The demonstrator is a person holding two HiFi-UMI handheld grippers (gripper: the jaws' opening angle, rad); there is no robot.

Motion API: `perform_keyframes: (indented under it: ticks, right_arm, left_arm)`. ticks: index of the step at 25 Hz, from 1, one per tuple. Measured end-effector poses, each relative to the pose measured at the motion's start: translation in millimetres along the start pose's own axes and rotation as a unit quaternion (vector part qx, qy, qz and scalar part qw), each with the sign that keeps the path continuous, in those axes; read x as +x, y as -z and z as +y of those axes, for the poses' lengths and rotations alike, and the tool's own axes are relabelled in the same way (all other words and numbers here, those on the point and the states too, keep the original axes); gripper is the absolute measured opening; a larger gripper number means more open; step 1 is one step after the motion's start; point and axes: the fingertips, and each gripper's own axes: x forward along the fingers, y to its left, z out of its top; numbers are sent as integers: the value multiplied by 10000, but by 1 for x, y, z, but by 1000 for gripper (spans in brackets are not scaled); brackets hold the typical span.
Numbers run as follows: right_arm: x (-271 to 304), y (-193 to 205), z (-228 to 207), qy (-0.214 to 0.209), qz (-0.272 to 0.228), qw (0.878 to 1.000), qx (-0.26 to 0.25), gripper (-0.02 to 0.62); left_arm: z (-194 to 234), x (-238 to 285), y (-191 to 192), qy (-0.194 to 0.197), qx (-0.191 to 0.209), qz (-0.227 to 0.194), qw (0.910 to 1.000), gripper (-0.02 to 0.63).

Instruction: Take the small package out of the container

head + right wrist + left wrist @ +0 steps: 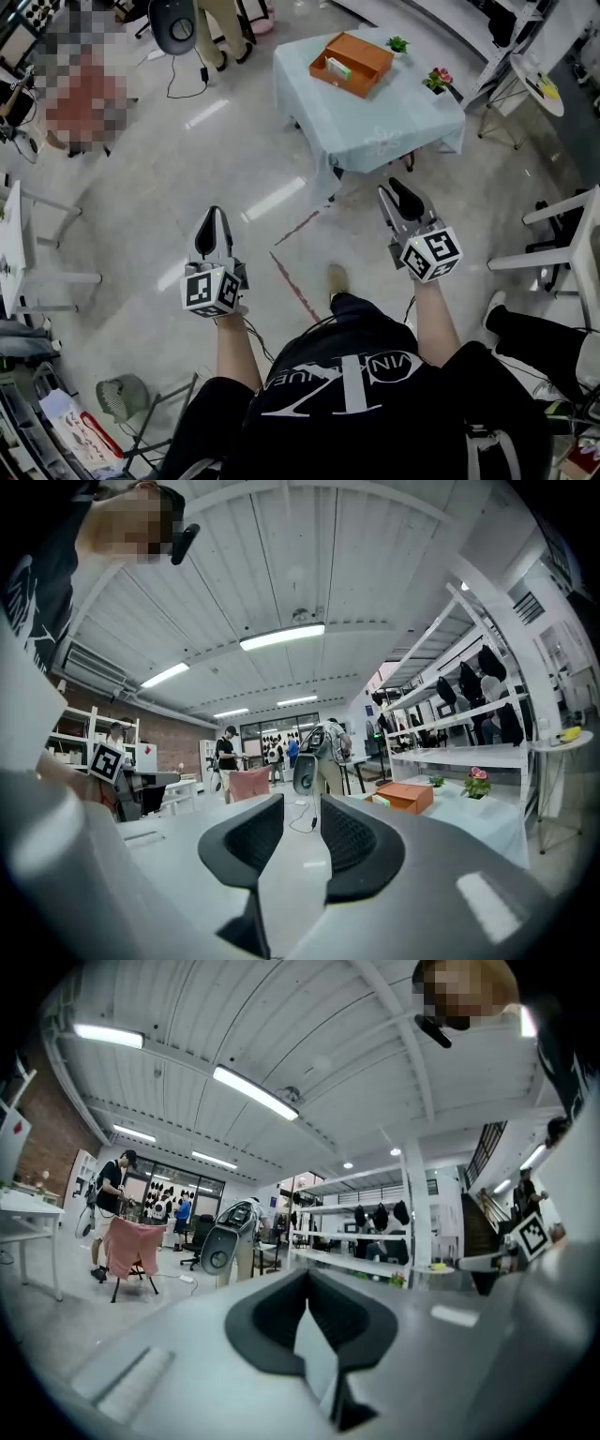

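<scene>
While the person (375,394) stands short of the worktop (375,122):
Container (366,52): near the worktop's far edge, small package (337,67) inside
Left gripper (215,214): jaws pressed together
Right gripper (396,190): jaws spread, empty

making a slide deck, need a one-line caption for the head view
Person holding empty left tongs and right tongs, short of a cloth-covered table with the orange container on it.

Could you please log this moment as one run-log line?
left tool: shut, empty | right tool: open, empty | small white-green package: in orange box on light-blue-clothed table
</scene>
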Motion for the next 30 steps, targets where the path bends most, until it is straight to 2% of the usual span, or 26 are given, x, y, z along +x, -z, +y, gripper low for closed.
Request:
perform_keyframes:
  ticks: [11, 17, 21, 25, 30]
  right_arm:
    - [88, -5, -91, -155, 146, 9997, 110, 108]
    - [126, -5, -103, -369, 106, 9991, 159, 109]
    - [146, -3, -111, -354, 81, 9989, 311, 108]
    - [171, -1, -109, -397, 167, 9987, 262, 109]
    - [212, 5, -120, -165, 267, 9990, 324, 109]
  left_arm:
    - [-4, 116, 3, -125, -34, 69, 9999, 0]
    - [2, 144, -1, -228, -62, 33, 9997, 0]
    - [5, 166, -11, -130, 24, -71, 9999, 0]
    - [18, 187, -5, -44, 50, 30, 10000, 0]
    - [50, 239, 5, 185, -28, 160, 9997, 0]
